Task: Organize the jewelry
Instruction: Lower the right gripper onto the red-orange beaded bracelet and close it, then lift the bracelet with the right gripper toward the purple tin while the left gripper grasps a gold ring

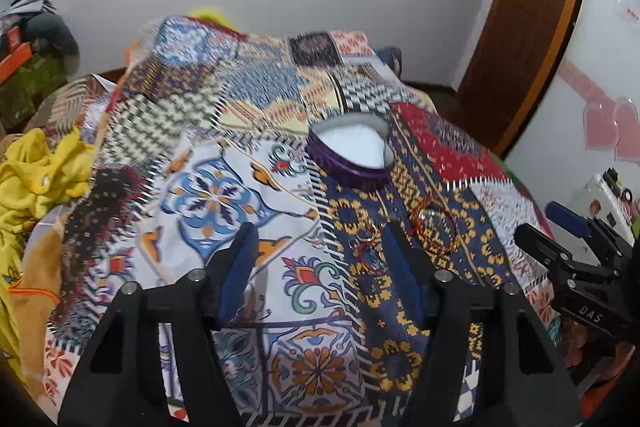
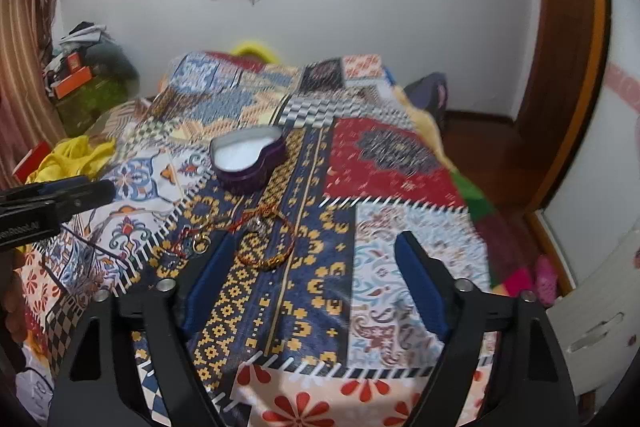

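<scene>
A purple heart-shaped box (image 1: pixel 352 153) with a white lining stands open on the patterned bedspread; it also shows in the right wrist view (image 2: pixel 249 157). A red and gold bracelet (image 2: pixel 267 241) lies on the blue and yellow patch in front of it, also in the left wrist view (image 1: pixel 438 231). Small ring pieces with red thread (image 2: pixel 196 243) lie to its left, also in the left wrist view (image 1: pixel 368 247). My left gripper (image 1: pixel 322 239) is open, low over the bedspread, its right finger by the small pieces. My right gripper (image 2: pixel 314 247) is open, its left finger beside the bracelet.
The patchwork bedspread (image 2: pixel 392 155) covers the whole bed. Yellow cloth (image 1: pixel 36 171) lies at the left edge. A brown wooden door (image 2: pixel 568 67) stands at the right. Clutter (image 2: pixel 84 67) is piled at the far left. The other gripper shows at each view's side (image 1: pixel 560 259).
</scene>
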A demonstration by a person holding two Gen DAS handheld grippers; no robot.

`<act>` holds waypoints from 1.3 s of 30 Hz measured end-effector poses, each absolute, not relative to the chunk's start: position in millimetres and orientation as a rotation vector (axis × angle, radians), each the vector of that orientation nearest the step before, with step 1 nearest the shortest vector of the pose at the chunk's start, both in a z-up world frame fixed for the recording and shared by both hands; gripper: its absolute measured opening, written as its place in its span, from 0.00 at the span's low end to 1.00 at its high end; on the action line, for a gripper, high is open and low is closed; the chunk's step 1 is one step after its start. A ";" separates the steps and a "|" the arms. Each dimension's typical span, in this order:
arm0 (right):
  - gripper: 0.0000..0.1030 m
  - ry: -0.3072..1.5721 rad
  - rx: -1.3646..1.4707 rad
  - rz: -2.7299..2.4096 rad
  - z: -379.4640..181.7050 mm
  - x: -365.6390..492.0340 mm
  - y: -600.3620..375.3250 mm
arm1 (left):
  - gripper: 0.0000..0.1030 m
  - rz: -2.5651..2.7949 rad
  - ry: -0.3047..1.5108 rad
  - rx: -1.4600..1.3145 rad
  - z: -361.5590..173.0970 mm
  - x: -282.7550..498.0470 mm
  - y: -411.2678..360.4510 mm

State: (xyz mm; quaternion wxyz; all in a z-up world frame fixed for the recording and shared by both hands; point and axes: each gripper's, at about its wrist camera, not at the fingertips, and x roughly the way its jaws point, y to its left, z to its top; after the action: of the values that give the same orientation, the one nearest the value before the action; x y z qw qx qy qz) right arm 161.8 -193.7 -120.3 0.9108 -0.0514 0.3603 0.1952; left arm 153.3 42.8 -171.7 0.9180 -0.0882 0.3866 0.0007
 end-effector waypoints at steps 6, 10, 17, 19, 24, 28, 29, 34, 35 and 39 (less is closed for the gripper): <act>0.63 0.788 -0.100 0.455 -137.0 176.6 -185.9 | 0.40 -0.069 0.880 -0.176 -194.5 180.5 36.4; 0.61 0.808 -0.112 0.489 -144.6 185.3 -179.2 | 0.28 -0.126 0.926 -0.180 -205.1 190.0 31.8; 0.60 0.854 -0.126 0.561 -159.3 194.4 -168.4 | 0.24 -0.167 0.976 -0.140 -220.9 200.0 19.3; 0.60 0.868 -0.131 0.578 -163.5 196.9 -164.6 | 0.24 -0.173 0.984 -0.140 -224.0 202.3 18.1; 0.60 0.888 -0.164 0.602 -172.1 201.6 -157.5 | 0.23 -0.206 1.007 -0.186 -231.1 208.0 17.5; 0.54 0.879 -0.221 0.610 -176.6 201.1 -149.8 | 0.15 -0.218 1.011 -0.197 -233.6 209.5 15.2; 0.51 0.879 -0.231 0.611 -177.4 201.0 -148.9 | 0.14 -0.221 1.013 -0.207 -234.5 210.2 15.7; 0.20 0.871 -0.269 0.613 -179.5 199.1 -145.4 | 0.06 -0.228 1.006 -0.230 -233.0 206.8 15.3; 0.17 0.872 -0.266 0.615 -179.3 199.1 -146.0 | 0.05 -0.224 1.002 -0.224 -232.0 205.8 14.5; 0.12 0.878 -0.231 0.613 -177.2 200.5 -150.7 | 0.01 -0.209 0.987 -0.227 -226.6 202.2 16.6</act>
State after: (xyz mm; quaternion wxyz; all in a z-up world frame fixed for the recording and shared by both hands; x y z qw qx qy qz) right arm 200.5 -150.7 -177.2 0.8536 -0.1098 0.4175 0.2914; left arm 202.2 16.6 -226.6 0.8692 -0.1086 0.4720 -0.1000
